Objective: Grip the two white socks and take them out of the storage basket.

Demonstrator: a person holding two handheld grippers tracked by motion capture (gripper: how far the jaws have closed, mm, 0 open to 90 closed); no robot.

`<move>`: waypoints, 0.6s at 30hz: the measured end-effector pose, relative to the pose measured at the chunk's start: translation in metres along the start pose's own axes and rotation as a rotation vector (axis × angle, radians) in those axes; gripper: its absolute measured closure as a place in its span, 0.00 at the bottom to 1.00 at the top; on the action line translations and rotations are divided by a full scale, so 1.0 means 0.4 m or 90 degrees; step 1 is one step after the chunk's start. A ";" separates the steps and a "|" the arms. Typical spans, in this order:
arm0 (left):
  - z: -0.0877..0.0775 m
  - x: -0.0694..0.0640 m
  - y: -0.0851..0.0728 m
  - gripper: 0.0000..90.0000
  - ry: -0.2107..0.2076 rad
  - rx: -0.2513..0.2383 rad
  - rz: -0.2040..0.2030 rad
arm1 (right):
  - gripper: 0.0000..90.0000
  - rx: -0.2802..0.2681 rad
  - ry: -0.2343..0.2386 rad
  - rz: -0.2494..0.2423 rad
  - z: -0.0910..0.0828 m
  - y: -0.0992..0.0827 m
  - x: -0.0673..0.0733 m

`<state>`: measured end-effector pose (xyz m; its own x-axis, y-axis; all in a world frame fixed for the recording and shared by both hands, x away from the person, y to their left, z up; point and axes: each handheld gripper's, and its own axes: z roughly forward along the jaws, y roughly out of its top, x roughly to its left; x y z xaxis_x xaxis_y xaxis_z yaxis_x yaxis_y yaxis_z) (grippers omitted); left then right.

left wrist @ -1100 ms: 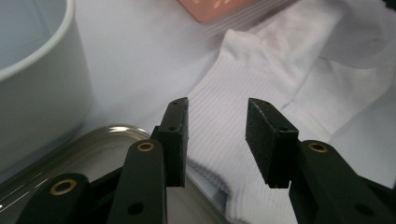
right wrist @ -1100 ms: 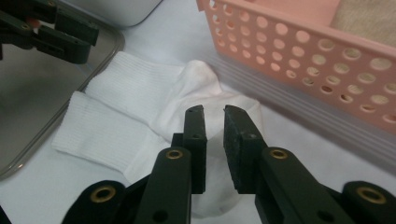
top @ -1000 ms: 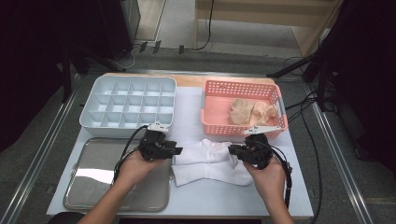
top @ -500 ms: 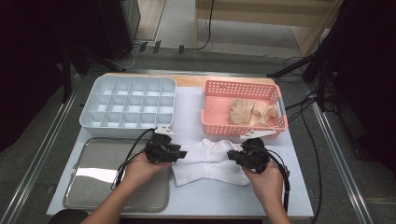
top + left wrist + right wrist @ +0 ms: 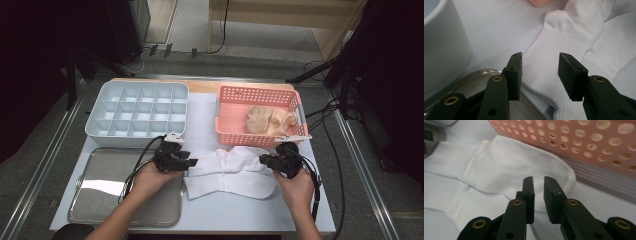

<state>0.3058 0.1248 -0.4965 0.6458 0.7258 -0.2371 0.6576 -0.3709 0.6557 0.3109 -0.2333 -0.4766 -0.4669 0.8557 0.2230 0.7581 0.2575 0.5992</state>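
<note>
Two white socks (image 5: 230, 170) lie overlapped on the table between my grippers. My left gripper (image 5: 192, 162) sits at their left end. In the left gripper view it (image 5: 540, 72) hovers over the ribbed cuff (image 5: 544, 57), and its jaws have just been opening, with nothing pinched between them. My right gripper (image 5: 262, 160) is at the socks' right end. The right gripper view shows it (image 5: 538, 182) low over the sock toe (image 5: 524, 162). Its jaws have just been opening to a narrow gap that holds no cloth.
A pink perforated basket (image 5: 227, 115) with beige socks (image 5: 270, 120) stands just behind the white socks, and its wall (image 5: 584, 142) is close to my right gripper. A white compartment box (image 5: 137, 112) is at back left. A metal tray (image 5: 125, 185) lies under my left hand.
My right gripper has sunk a little towards the table at the sock's toe end, and its jaws have parted slightly. The left hand has hardly moved.
</note>
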 end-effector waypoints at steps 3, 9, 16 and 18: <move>0.012 0.002 0.000 0.61 0.007 0.000 0.003 | 0.86 0.002 -0.009 0.004 0.010 -0.004 -0.014; 0.034 -0.001 -0.001 0.60 0.015 0.009 0.010 | 0.78 -0.005 -0.026 0.014 0.024 -0.014 -0.041; 0.050 -0.006 -0.004 0.60 0.017 0.014 0.021 | 0.72 -0.004 -0.035 0.025 0.053 -0.010 -0.052; 0.055 -0.009 -0.005 0.60 0.010 0.017 0.021 | 0.72 0.000 -0.033 0.023 0.064 -0.008 -0.051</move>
<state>0.3105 0.1103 -0.5126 0.6605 0.7225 -0.2043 0.6471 -0.4097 0.6429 0.3297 -0.2401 -0.5029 -0.4147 0.8866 0.2049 0.7741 0.2254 0.5916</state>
